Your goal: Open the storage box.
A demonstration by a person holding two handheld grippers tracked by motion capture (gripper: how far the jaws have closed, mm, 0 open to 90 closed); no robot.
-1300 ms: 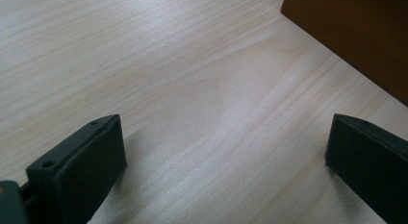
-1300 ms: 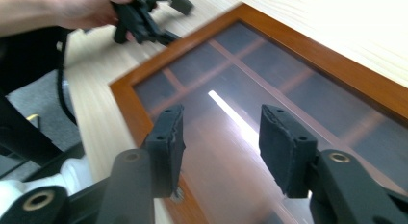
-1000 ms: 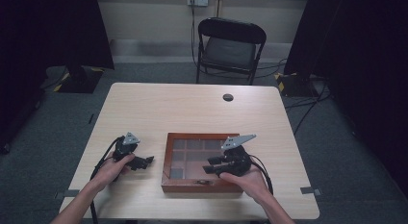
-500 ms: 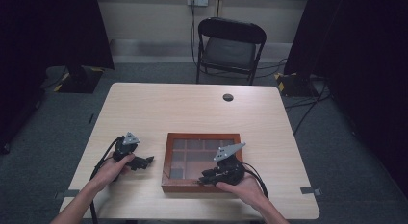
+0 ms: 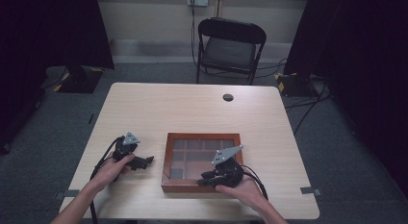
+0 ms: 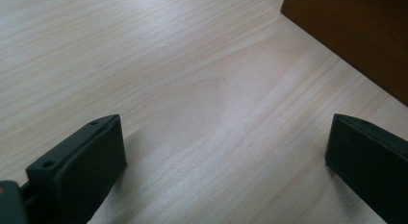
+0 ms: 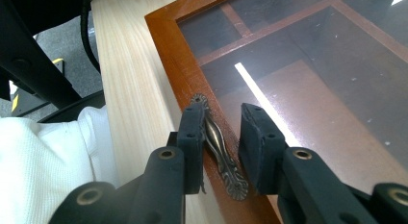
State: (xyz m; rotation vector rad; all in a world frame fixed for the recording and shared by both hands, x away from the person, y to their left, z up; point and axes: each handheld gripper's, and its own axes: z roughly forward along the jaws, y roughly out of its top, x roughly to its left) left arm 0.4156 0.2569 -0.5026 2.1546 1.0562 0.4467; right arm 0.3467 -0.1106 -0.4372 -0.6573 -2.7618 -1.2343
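Observation:
A flat brown wooden box (image 5: 202, 136) with a glass lid over several compartments lies on the table's near half. A small brass handle (image 7: 219, 147) is fixed to the near rim of the box (image 7: 168, 46). My right gripper (image 5: 204, 178) sits low over that rim, and the right gripper (image 7: 223, 113) has its jaws on either side of the handle. The jaws have just been closing; one pad touches the handle, and a gap remains at the other. My left gripper (image 5: 149, 160) rests on the table left of the box. The left gripper (image 6: 225, 123) is open over bare wood, the box side (image 6: 356, 36) ahead.
The light wooden table (image 5: 192, 108) carries a small black round disc (image 5: 228, 97) near its far edge. A black folding chair (image 5: 231, 46) stands behind the table. A white sleeve (image 7: 48, 156) lies close to the left of the right gripper's jaws.
My right gripper has come down and toward the near rim of the box, from over the lid. The left gripper has stayed where it was.

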